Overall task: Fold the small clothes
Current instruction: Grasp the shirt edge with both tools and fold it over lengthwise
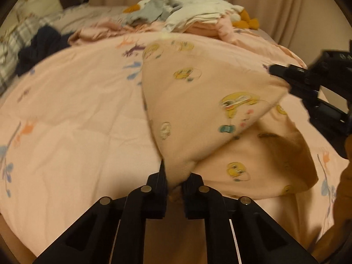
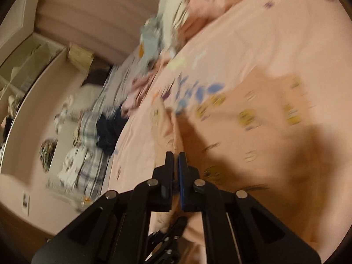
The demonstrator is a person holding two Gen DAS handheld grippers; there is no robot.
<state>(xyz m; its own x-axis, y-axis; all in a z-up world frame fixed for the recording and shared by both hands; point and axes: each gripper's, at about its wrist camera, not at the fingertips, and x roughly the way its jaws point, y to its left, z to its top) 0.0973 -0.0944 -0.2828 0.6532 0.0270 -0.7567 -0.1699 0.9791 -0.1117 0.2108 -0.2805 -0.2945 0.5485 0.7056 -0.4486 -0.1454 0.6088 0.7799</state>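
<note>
— Pink quilt [image 1: 72, 118] with a scattered print of blue and orange sprigs covers the bed, and curtains [image 1: 275, 2] hang behind it. What lies on the quilt?

— Small peach garment [image 1: 198, 101] printed with yellow cartoon faces, spread toward the near right of the left wrist view. One corner is pulled up into a peaked fold, so the cloth forms a tent over its own lower layer.

— Who has hold of it?

— Both tools. The left gripper [image 1: 175, 181] is clamped on the near tip of the lifted fold; peach cloth bunches between its black fingers. The right gripper [image 1: 276, 71] enters from the right edge of that view and pinches the far right corner of the same fold.

— And from the right wrist?

— Blurred, but the right gripper [image 2: 176, 165] shows its two fingers almost together, one with a blue pad, with a thin edge of the garment [image 2: 253, 121] caught between them. Part of the left gripper shows below it, at the bottom of the picture.

— Anything else on the bed?

— At the far end, a heap of folded white and pink clothes [image 1: 198, 19] with a grey piece [image 1: 151, 11] on its left side, and an orange and white plush toy [image 1: 244, 18] just beside it. On the left lie a dark navy garment [image 1: 41, 46] and a plaid cloth [image 1: 13, 55], touching each other. A person's hand shows at the right edge, dim and partly cut off.
</note>
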